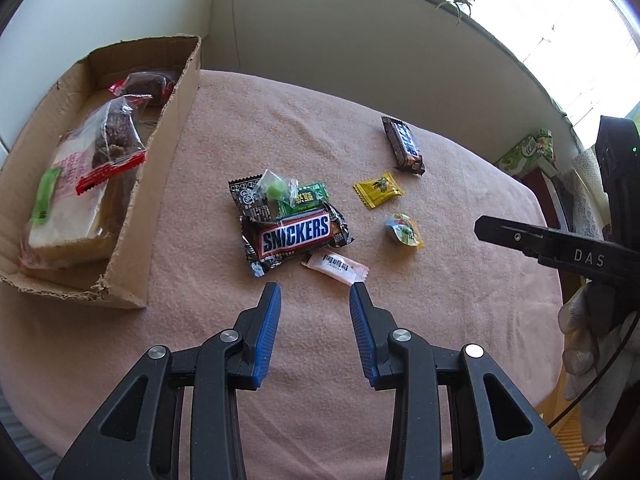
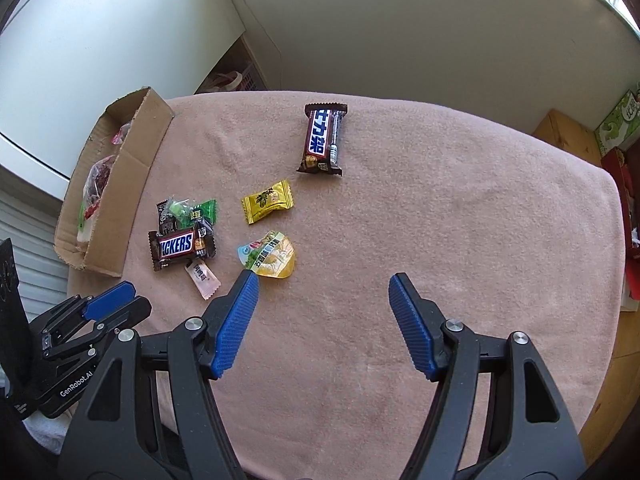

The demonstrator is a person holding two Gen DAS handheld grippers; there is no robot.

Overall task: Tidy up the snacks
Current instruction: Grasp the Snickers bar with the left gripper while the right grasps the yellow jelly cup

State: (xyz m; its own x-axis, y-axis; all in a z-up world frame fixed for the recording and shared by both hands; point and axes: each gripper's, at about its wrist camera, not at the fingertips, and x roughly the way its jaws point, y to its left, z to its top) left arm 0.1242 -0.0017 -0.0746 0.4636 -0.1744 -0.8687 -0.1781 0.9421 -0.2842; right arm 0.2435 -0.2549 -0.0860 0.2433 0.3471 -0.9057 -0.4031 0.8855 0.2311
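Nearest my left camera, the left gripper (image 1: 315, 294) hangs just above the pink cloth (image 1: 440, 320) with its blue pads spread apart and nothing between them. Its tips sit just short of the small white sachet (image 1: 335, 266), which lies touching the near edge of the Snickers bar (image 1: 296, 233). That bar rests against a little heap: a black packet (image 1: 250, 198), a clear-wrapped green sweet (image 1: 275, 189) and a green packet (image 1: 306, 199).

Further right lie a yellow candy (image 1: 378, 189) and a jelly cup (image 1: 404, 230), with a second chocolate bar (image 1: 404, 145) well beyond them. The cardboard box (image 1: 160, 152) at the left already holds bagged cakes.

My right gripper (image 2: 323, 282) is also released and empty, its left pad just beside the jelly cup.

I judge we are mid-sort, loose snacks still to be boxed. Next I'd ease the left forward, straddle the sachet or Snickers, and close gently.
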